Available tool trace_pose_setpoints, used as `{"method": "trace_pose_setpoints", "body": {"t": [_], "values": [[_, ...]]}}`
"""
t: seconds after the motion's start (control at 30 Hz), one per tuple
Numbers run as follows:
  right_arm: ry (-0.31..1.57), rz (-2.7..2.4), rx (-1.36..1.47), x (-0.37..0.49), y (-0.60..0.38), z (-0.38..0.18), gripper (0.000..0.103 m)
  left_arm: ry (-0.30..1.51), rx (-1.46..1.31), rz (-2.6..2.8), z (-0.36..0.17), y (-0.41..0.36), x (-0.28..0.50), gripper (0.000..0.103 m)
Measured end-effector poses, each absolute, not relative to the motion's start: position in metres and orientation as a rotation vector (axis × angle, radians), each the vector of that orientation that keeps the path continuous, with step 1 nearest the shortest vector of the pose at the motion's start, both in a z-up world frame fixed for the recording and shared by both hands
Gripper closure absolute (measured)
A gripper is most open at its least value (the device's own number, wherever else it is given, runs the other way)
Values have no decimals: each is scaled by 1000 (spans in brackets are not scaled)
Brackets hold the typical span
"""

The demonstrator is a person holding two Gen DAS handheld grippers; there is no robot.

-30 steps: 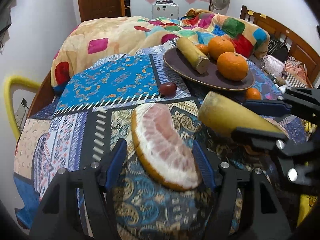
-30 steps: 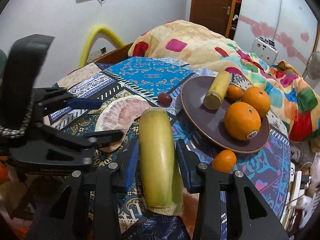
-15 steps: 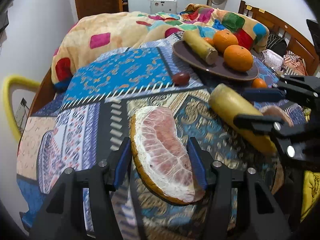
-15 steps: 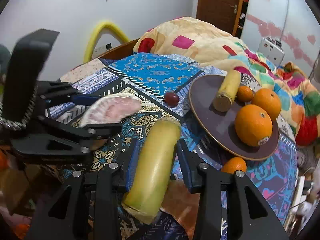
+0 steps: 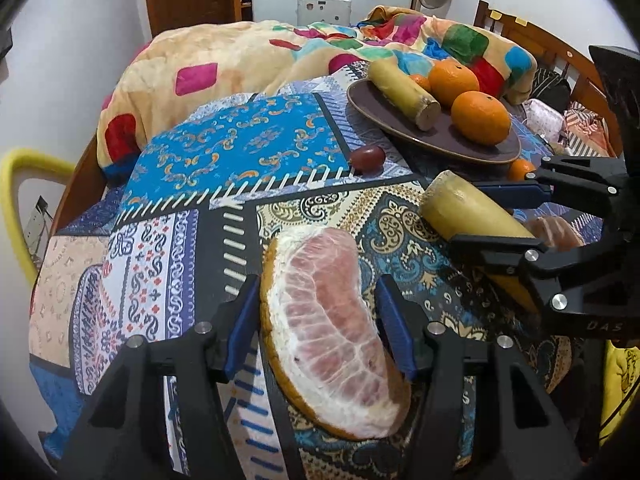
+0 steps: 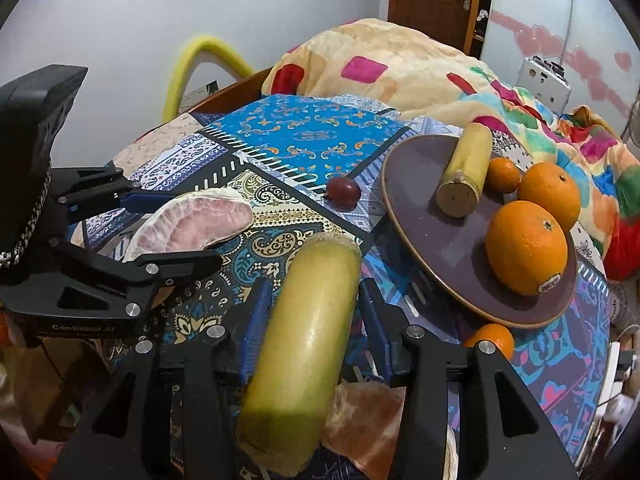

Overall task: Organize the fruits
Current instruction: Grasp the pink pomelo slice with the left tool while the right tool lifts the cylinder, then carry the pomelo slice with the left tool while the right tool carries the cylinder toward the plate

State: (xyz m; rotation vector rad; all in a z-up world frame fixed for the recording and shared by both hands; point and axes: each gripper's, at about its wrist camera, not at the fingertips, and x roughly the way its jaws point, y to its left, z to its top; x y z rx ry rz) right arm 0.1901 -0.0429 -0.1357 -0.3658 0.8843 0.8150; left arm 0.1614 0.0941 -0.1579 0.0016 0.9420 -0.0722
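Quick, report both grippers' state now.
Left gripper: shut on the pomelo wedge.
Right gripper: shut on the sugarcane piece.

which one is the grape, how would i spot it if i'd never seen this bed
Start at the brown plate of oranges on the patterned bedspread. Just off the plate's left rim in the right wrist view, alone on the cloth, lies the grape. It is the only small, dark red fruit; the others are orange, yellow-green or pink.
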Motion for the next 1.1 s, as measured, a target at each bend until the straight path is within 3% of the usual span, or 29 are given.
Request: {"method": "trace_pose_setpoints", "body": {"t": [0.03, 0.23, 0.73, 1.1], "values": [[883, 815, -361, 190, -43, -136, 61, 936, 11, -72, -158, 93, 161, 54], [867, 814, -323, 189, -47, -131, 63, 936, 4, -67, -155, 92, 160, 55], [668, 770, -233, 168, -91, -58, 66, 745, 44, -78, -89, 65, 135, 56], [616, 681, -142, 203, -119, -35, 67, 644, 18, -91, -54, 54, 163, 56]]}}
